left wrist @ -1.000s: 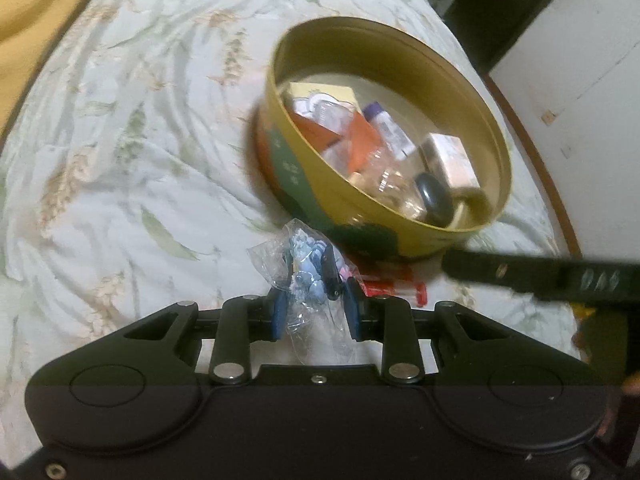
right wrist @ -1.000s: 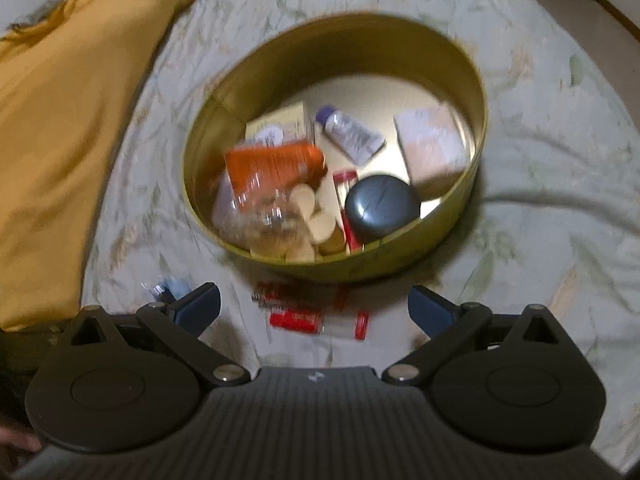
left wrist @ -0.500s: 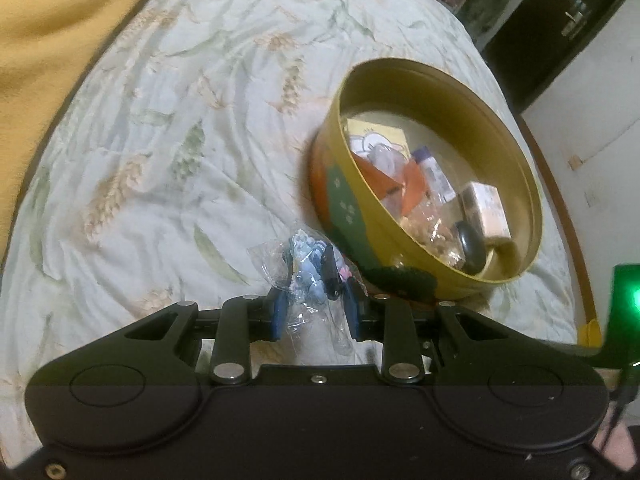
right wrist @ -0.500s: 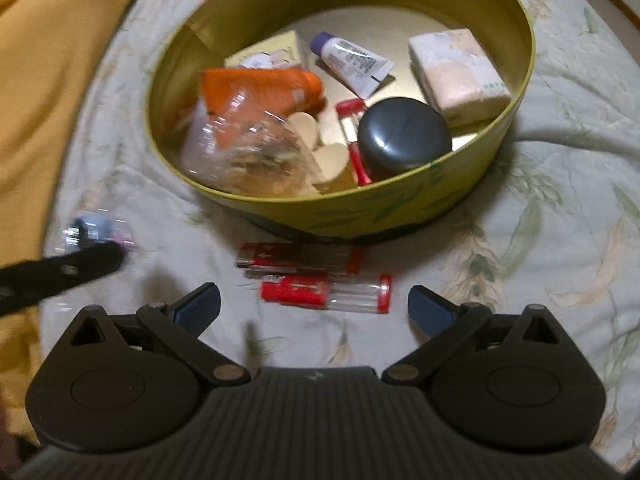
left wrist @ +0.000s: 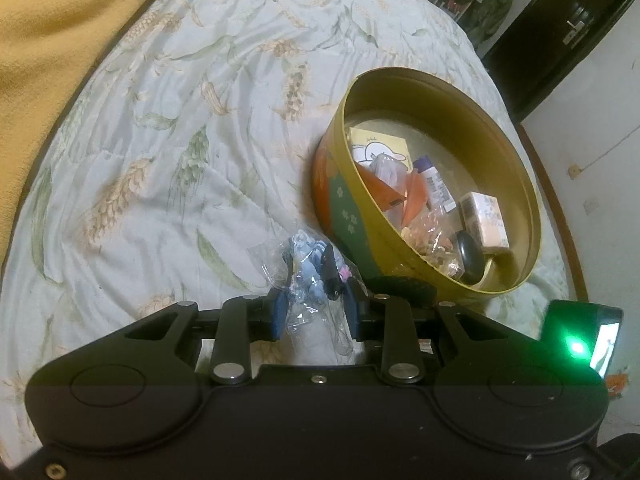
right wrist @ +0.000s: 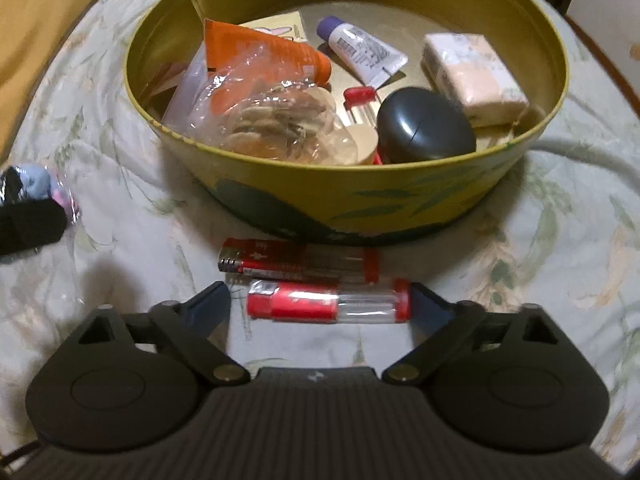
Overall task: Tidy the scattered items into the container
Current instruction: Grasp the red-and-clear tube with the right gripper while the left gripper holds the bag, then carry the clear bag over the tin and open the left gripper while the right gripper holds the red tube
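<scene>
Red-capped lighter lies crosswise low in the frame, long axis spanning my closing right gripper; my left gripper pinches the plastic bag.

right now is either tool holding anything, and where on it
The left tool pinches a clear plastic bag of small blue items at its lower end. The right tool is closing around a red lighter, not gripping yet.

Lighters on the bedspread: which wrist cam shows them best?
Right wrist. Both red lighters lie in full view beside the tin, the nearer one between the closing right gripper jaws. In the left wrist view they are hidden behind its gripper.
</scene>
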The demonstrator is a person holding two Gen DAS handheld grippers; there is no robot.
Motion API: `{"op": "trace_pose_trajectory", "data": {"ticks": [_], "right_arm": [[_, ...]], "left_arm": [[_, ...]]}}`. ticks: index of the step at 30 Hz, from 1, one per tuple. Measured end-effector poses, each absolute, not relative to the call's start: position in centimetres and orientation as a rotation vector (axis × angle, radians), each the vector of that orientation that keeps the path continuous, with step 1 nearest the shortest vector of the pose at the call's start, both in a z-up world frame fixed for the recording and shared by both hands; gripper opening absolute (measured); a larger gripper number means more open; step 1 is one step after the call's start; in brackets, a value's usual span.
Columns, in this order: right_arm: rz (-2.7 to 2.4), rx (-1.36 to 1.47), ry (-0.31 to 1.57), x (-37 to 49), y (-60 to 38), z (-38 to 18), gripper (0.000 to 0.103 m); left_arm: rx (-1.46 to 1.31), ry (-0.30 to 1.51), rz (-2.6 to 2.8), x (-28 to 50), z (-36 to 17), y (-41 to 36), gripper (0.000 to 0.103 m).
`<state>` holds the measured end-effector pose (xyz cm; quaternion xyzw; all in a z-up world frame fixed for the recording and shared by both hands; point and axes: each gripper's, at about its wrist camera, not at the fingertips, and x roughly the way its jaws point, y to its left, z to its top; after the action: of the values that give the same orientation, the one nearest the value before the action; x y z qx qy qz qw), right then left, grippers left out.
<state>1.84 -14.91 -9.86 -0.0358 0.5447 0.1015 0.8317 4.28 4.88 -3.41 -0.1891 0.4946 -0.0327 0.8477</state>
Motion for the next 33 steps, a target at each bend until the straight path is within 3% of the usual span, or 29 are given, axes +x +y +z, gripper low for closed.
{"op": "trace_pose_trajectory", "data": {"ticks": [25, 33], "right_arm": [[0.461, -0.007, 1.111, 0.3, -24.2, -0.1, 0.082], [0.467, 0.046, 1.107, 0.4, -27.3, -0.5, 0.082]], "left_arm": [[-0.327, 1.036, -0.147, 3.7, -3.4, 2.2, 0.027], [-0.288, 1.044, -0.158, 3.5, -3.0, 0.9, 0.027]]}}
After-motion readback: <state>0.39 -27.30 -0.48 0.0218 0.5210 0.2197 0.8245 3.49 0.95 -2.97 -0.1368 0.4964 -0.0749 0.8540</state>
